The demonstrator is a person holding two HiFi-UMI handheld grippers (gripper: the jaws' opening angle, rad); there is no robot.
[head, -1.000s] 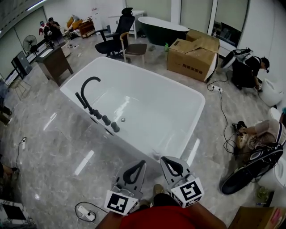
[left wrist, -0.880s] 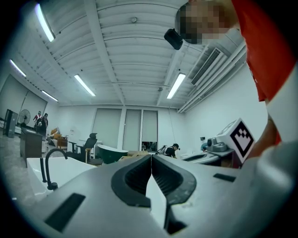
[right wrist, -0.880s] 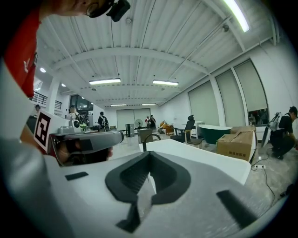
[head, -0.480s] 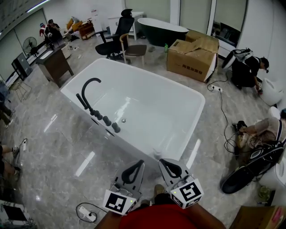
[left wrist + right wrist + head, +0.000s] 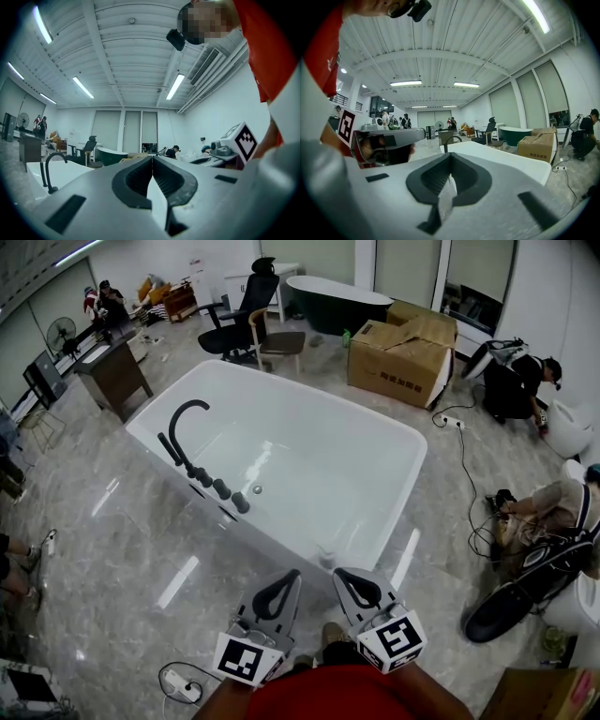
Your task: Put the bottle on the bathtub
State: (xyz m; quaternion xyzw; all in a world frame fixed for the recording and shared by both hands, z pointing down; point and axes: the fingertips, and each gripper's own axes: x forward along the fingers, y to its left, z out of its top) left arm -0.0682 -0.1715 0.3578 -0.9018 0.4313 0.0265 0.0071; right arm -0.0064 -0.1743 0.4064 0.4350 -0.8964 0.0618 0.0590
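Observation:
The white bathtub [image 5: 394,442] fills the middle of the head view, with a black curved faucet [image 5: 183,423] on its left rim. A small pale object [image 5: 325,556], possibly a bottle, stands on the tub's near rim; it is too small to be sure. My left gripper [image 5: 292,575] and right gripper [image 5: 339,575] hang side by side just short of that rim, close to my body. Both are shut with nothing between the jaws. In the left gripper view the left gripper [image 5: 152,157] points over the tub, and the right gripper [image 5: 450,154] likewise in its own view.
A cardboard box [image 5: 403,357] and a small green bottle [image 5: 347,335] sit on the floor beyond the tub. Also there: a dark tub [image 5: 337,301], office chair [image 5: 248,310], wooden cabinet [image 5: 114,371]. People sit at the right [image 5: 544,512]. A power strip [image 5: 178,684] lies by my feet.
Both grippers stay shut and almost in place, rising very slightly toward the tub's near rim. The head view has shifted a little.

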